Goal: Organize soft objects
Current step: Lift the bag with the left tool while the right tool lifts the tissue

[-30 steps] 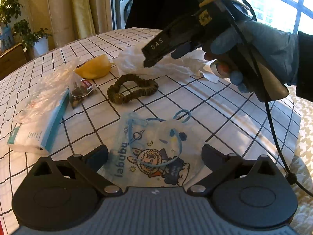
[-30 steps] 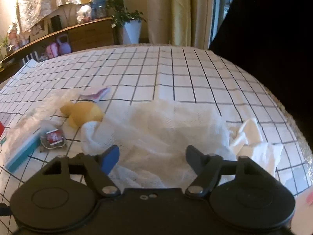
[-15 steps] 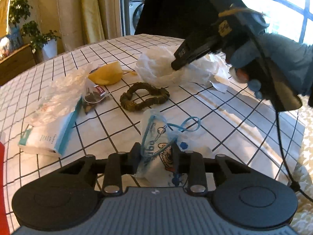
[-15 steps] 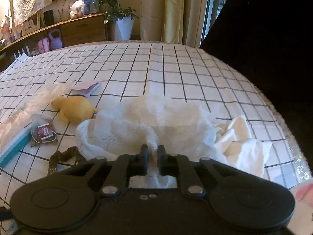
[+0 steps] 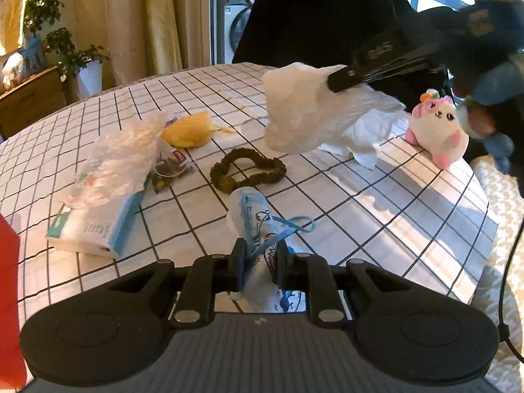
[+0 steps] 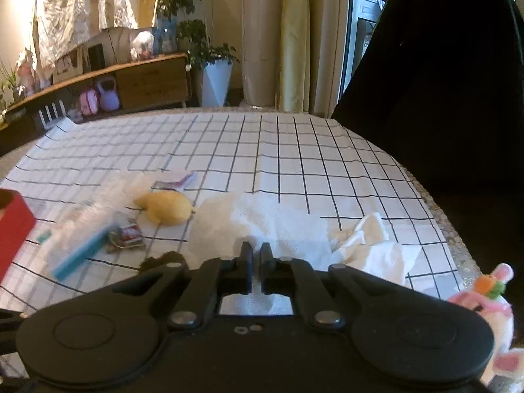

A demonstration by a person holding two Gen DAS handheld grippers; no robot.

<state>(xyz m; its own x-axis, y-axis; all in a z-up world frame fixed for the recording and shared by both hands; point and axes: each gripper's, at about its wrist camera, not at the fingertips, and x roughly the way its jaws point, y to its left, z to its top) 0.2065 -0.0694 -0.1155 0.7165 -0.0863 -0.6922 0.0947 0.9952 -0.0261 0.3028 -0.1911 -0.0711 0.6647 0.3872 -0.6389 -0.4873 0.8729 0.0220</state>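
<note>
Holding two items now. Left gripper (image 5: 258, 263), wide a second ago, closing further on printed face mask (image 5: 253, 226), bunched, lower end on counter (image 5: 376, 203). Right gripper (image 6: 256, 262), open a second ago, clamped on white gauze cloth (image 5: 294, 111), now lifted clear of counter. Scrunchie (image 5: 247, 170), yellow toy (image 5: 190, 131), plush bunny (image 5: 437, 131) untouched. Judgement: sorting begun, both pieces ready for transfer.

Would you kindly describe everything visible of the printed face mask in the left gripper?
The face mask is pale blue-white fabric with a cartoon print and blue ear loops. It is bunched into a narrow upright fold, pinched between the left gripper, whose jaws are closing on it. One loop sticks out to the right. Its top stands free above the checked tablecloth.
</note>
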